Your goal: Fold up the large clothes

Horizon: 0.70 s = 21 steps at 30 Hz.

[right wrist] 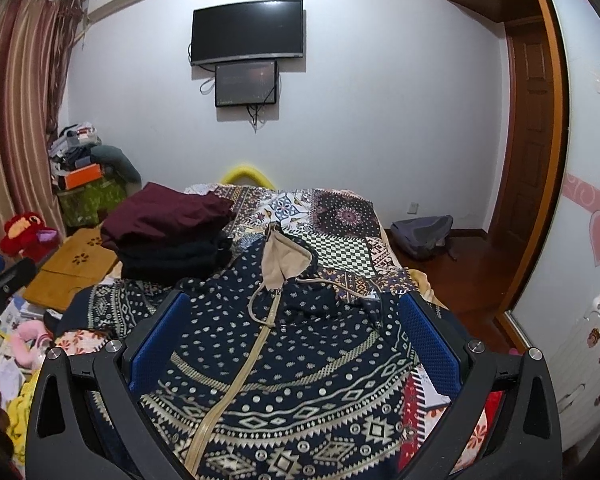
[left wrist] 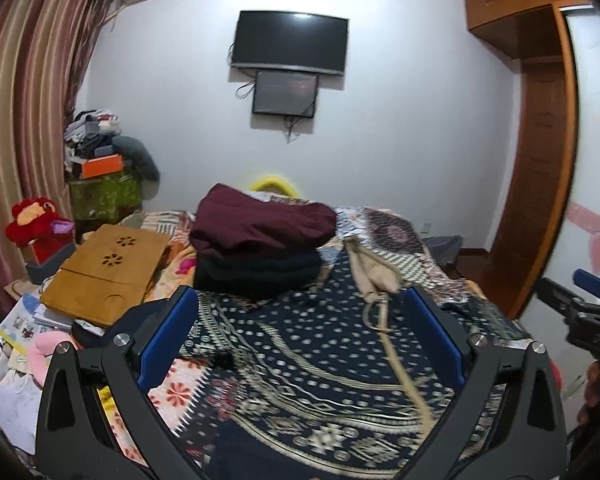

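- Hooded jacket (right wrist: 284,364), dark blue with a pale pattern, lies spread front-up and unfolded on the bed (right wrist: 340,220), zip closed; folding looks not yet begun
- A stack of folded clothes (left wrist: 256,240) sits beyond it to the left, likely finished pieces
- Left gripper (left wrist: 300,300) hovers wide apart, holding nothing
- Right gripper (right wrist: 296,308) likewise wide, empty
- Only the right view shows the backpack (right wrist: 422,236) on the floor

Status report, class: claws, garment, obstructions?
Left claw open, right claw open, both above patterned hoodie. Hoodie spread flat, unfolded. Folded clothes stack beyond, clear.
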Tool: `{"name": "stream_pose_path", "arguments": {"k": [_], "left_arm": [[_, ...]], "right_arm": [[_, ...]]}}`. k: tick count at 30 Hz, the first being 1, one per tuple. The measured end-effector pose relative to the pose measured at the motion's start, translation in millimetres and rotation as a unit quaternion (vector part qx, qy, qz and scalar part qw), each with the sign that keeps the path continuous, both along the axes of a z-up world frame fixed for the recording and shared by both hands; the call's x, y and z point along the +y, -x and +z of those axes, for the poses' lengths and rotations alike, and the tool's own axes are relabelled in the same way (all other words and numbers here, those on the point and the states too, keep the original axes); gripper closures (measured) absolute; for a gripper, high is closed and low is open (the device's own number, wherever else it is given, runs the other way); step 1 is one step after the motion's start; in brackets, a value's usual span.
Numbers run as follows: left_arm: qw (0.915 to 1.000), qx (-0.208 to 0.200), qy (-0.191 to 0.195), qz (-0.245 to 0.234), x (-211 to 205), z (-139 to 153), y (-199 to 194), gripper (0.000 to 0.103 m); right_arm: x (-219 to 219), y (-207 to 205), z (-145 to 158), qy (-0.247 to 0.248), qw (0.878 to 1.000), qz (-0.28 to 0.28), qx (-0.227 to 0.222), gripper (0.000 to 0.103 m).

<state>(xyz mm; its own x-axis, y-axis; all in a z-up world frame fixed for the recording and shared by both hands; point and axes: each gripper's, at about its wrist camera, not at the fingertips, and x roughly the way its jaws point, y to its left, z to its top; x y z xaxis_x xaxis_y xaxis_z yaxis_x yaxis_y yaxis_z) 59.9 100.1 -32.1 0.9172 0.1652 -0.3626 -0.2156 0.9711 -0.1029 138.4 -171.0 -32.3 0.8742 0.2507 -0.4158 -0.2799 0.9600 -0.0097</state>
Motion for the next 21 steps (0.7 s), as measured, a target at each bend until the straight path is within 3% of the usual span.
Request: {"name": "stream_pose_path", "arguments": {"k": [7,10,13,17,21], "left_arm": [[0.9952,0.07,0.022,0.064,71.3,-28.3,-41.7,0.0],[0.9879,0.112,0.057,0.091,112.5,-51.5,-55.2,0.0],[0.9747,0.155,0.112,0.116,159.2,-84.1,-66.2,0.0],[0.9584,0.195,0.151,0.143,195.2,-120.6,-72.6,0.0],[0.9361,0.219,0.239,0.136,229.3,-160.8,-73.2,0.0]], "right_arm": [[10.2,-42.2,-12.8,0.016,0.999,-0.003,0.037,0.0],[13.2,-57.2,-20.6,0.022,0.998,-0.006,0.055,0.0],[15.2,-71.9,-29.5,0.026,0.997,-0.01,0.078,0.0],[18.5,-87.6,-42.1,0.027,0.994,-0.013,0.104,0.0],[20.5,-100.6,-55.0,0.025,0.991,-0.013,0.132,0.0]]}}
